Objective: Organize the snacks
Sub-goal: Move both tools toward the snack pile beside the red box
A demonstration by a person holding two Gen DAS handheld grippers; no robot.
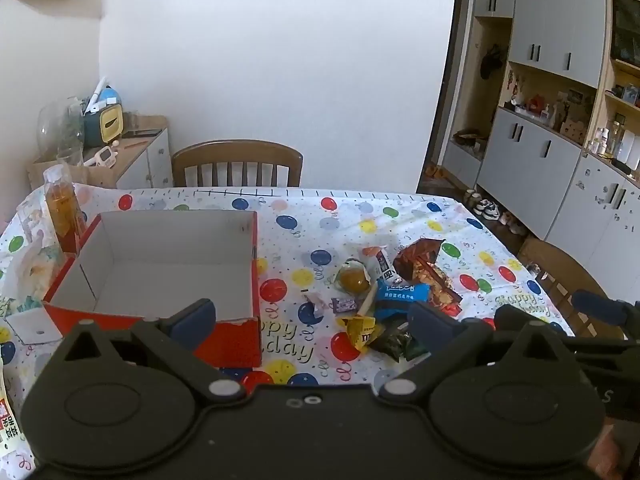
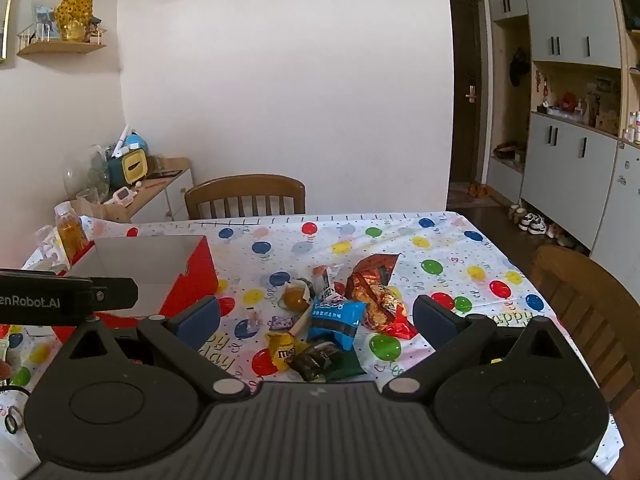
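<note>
A pile of snacks lies on the balloon tablecloth: a blue packet, a yellow M&M's bag, a dark green packet, a red-gold wrapper and a round brown sweet. An open red box with a white, empty inside stands left of the pile. My left gripper is open above the table's near edge, between box and pile. My right gripper is open, hovering over the pile.
A bottle of amber drink stands behind the box at the table's left. A wooden chair stands at the far side and another at the right. A side cabinet with clutter is at the left, wall cupboards at the right.
</note>
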